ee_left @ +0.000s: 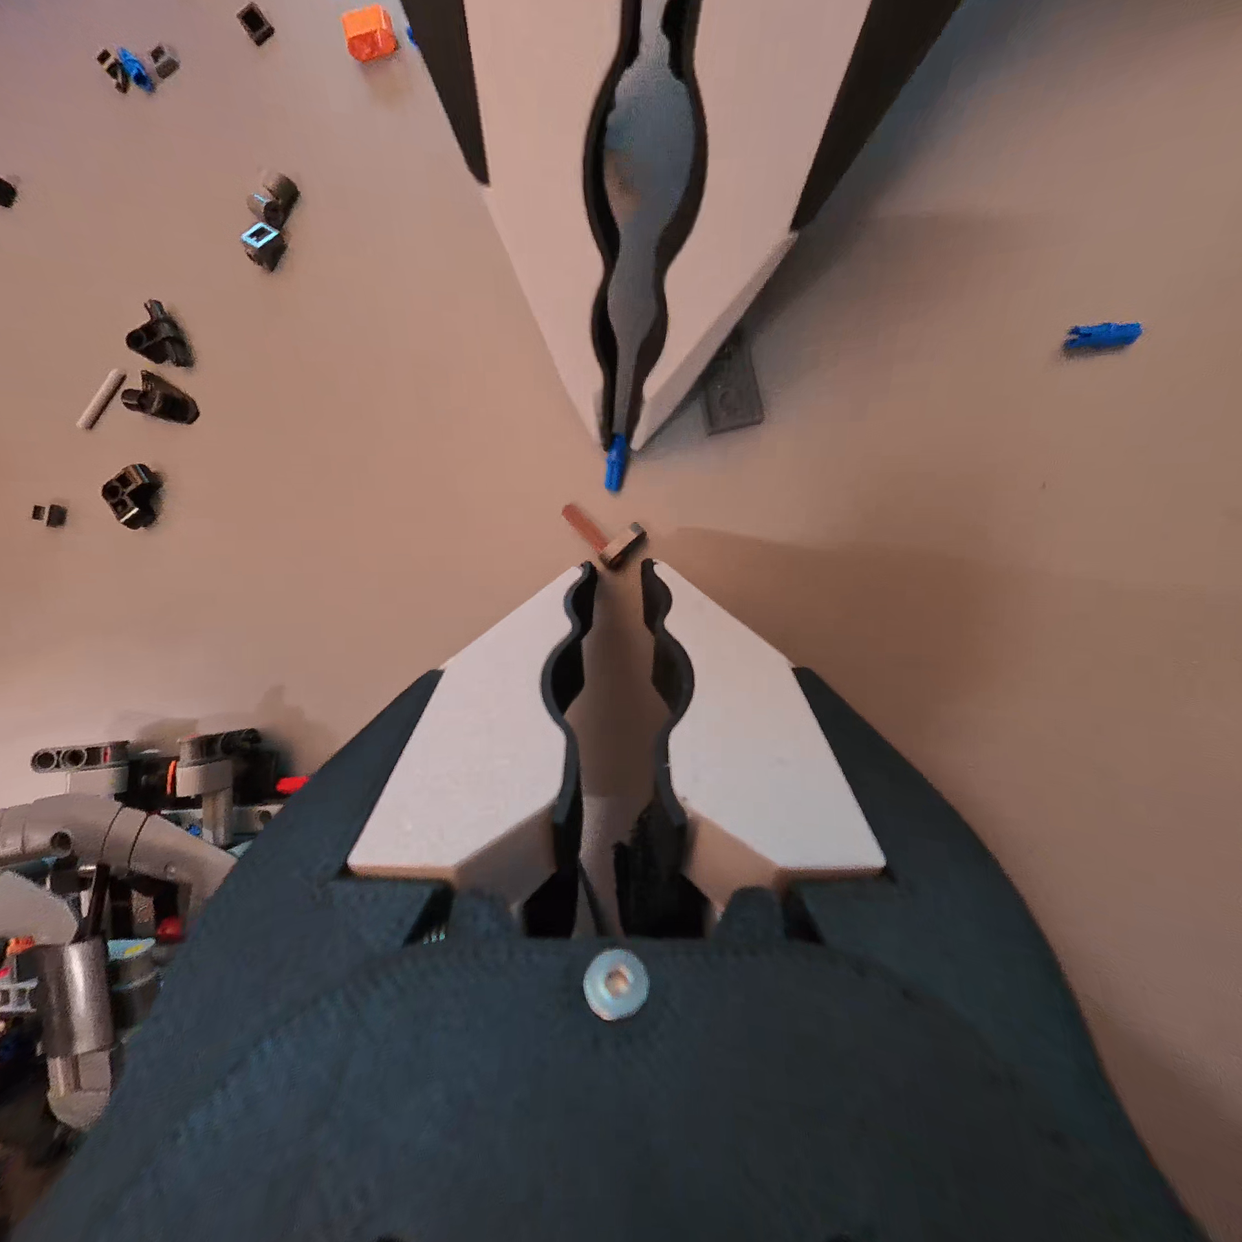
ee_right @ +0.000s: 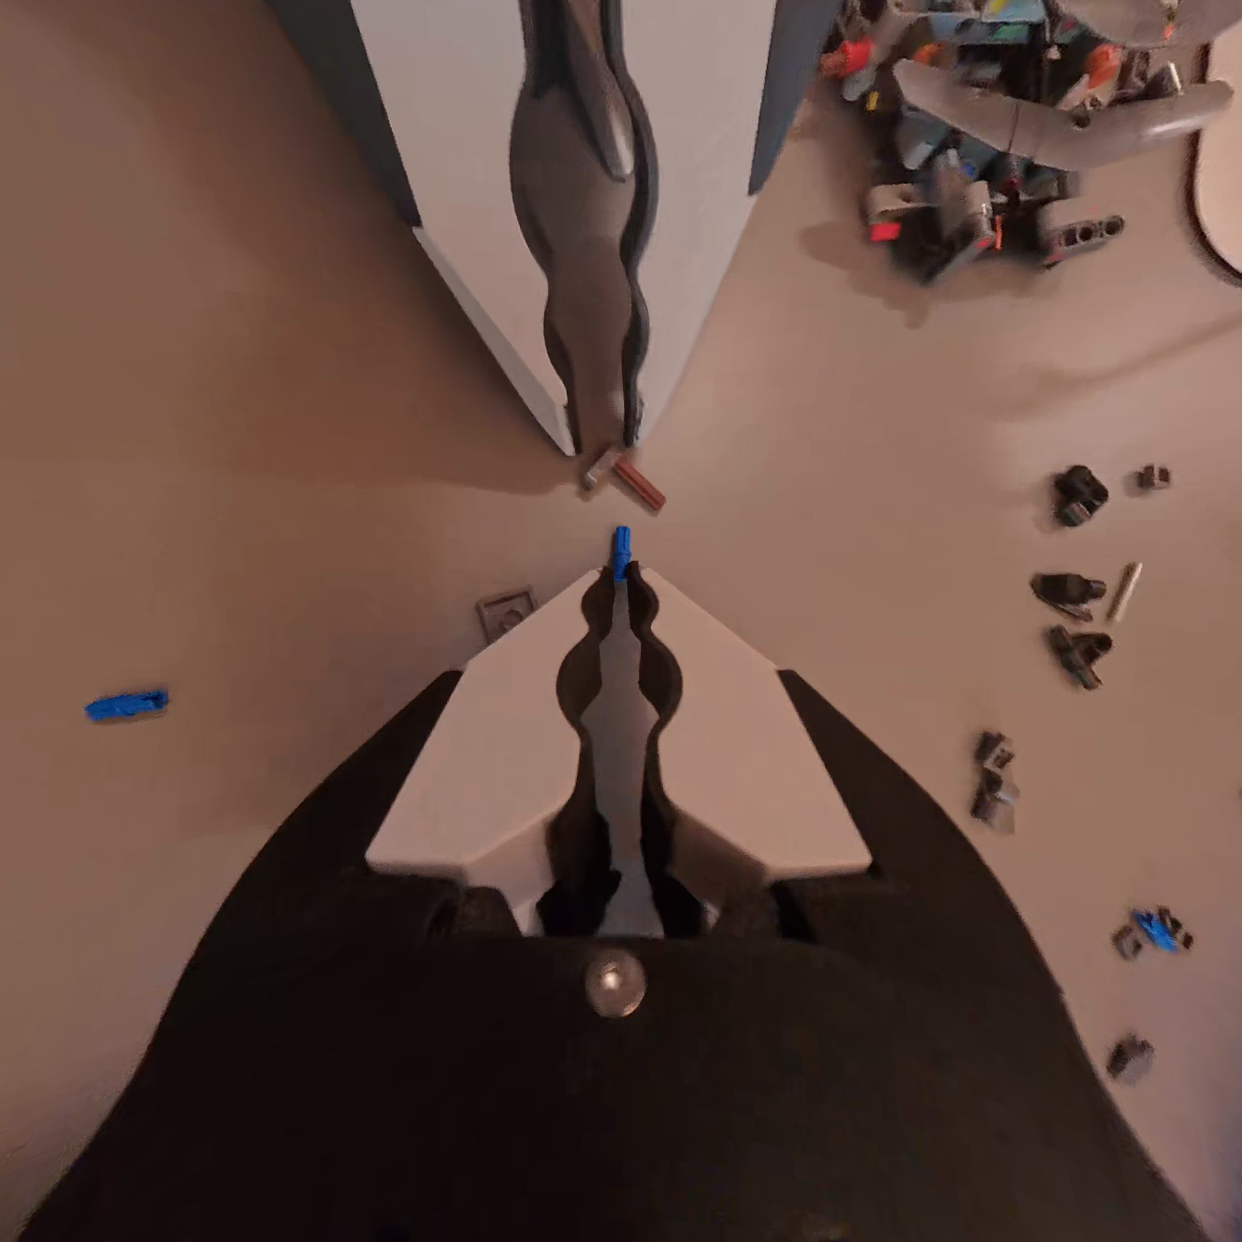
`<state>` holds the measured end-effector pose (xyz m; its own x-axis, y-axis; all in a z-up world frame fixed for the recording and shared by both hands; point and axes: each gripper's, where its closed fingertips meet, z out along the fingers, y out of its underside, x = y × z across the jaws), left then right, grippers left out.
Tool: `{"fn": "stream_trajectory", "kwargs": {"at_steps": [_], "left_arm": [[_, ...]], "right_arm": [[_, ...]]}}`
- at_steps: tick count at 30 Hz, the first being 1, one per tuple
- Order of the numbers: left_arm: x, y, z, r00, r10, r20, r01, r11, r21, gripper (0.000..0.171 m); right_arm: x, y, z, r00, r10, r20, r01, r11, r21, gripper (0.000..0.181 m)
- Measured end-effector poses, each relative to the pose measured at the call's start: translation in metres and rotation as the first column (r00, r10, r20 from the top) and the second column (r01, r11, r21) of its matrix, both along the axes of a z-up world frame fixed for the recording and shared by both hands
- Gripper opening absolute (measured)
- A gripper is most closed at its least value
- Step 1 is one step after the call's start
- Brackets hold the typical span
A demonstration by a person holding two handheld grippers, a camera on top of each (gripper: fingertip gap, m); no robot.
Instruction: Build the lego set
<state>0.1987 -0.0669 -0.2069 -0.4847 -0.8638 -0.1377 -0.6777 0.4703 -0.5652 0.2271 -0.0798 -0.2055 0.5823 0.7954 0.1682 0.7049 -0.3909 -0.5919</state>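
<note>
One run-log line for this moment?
left gripper: open at brown axle piece | right gripper: shut on blue pin | facing tip-to-tip

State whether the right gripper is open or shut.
Shut: the right gripper pinches a blue pin at its fingertips, the pin sticking out beyond them.

From where I sit both feeds look dim and warm, the counter (ee_left: 941, 605) tinted pinkish beige. Light seems to fall from the upper side, since soft shadows pool on the counter beside my left tongs (ee_left: 618, 568) and under the right tongs (ee_right: 622, 571). No glare, apart from a small glint on each pivot screw. The fisheye bends the edges hard, stretching the dark gripper bodies. The right wrist feed is softer: the half-built model (ee_right: 1008, 148) and loose pieces (ee_right: 1075, 605) smear, while the left view's scattered parts (ee_left: 154, 336) stay fairly crisp.
</note>
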Motion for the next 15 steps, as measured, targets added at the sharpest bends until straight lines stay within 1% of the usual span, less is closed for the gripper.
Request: {"fn": "stream_trajectory", "kwargs": {"at_steps": [3, 9, 15], "left_arm": [[0.0, 0.001, 0.0, 1.0, -0.005, 0.01, 0.005, 1.0, -0.006, 0.01], [0.003, 0.001, -0.001, 0.999, -0.027, 0.017, 0.027, 1.0, -0.009, 0.005], [0.004, 0.004, -0.001, 0.999, -0.04, 0.02, 0.04, 0.999, -0.005, 0.001]], "right_arm": [[-0.008, 0.001, 0.0, 1.0, 0.024, -0.011, -0.024, 1.0, -0.018, 0.001], [-0.013, 0.003, 0.0, 0.997, 0.071, 0.011, -0.07, 0.997, -0.041, 0.001], [-0.018, 0.004, -0.001, 0.992, 0.123, 0.003, -0.122, 0.99, -0.065, 0.001]]}}
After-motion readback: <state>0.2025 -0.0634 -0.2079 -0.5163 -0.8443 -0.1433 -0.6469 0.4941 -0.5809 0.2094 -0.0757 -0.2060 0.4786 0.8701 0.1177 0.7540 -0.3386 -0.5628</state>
